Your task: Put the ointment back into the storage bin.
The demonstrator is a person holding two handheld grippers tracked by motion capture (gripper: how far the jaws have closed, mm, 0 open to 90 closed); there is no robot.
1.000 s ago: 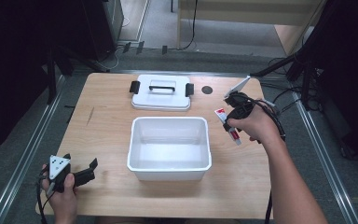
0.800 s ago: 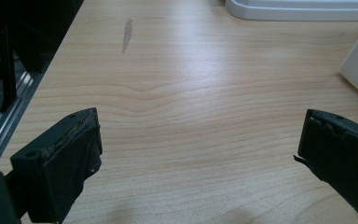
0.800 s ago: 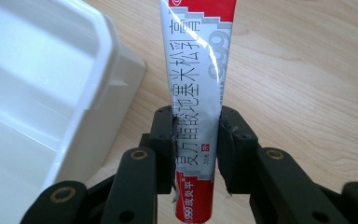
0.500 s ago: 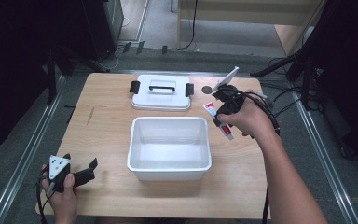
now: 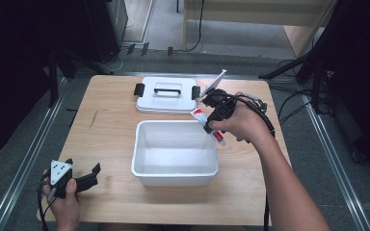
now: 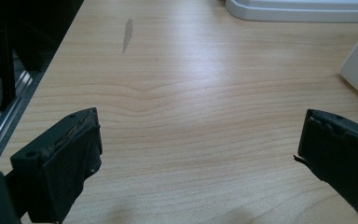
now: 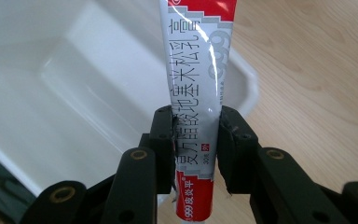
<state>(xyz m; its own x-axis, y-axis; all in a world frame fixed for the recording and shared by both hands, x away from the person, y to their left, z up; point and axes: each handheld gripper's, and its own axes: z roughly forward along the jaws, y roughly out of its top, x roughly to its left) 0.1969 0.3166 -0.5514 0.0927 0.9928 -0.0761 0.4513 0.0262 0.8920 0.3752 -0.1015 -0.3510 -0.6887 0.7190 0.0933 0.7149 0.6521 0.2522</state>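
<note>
Now the right gripper, jaws clamped on the ointment tube, carries it over the white bin's rim, needing only a release inside, while the left gripper rests, jaws apart.

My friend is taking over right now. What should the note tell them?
Right hand-held gripper: shut on the red-and-white tube, held above the right rim of the open white bin.
Left hand-held gripper: open, holding nothing, low over the table's near left corner.
The bin's lid lies on the table behind the bin.
Done: tube picked up.
Left: probably drop the tube in the bin, then perhaps fit the lid.
</note>
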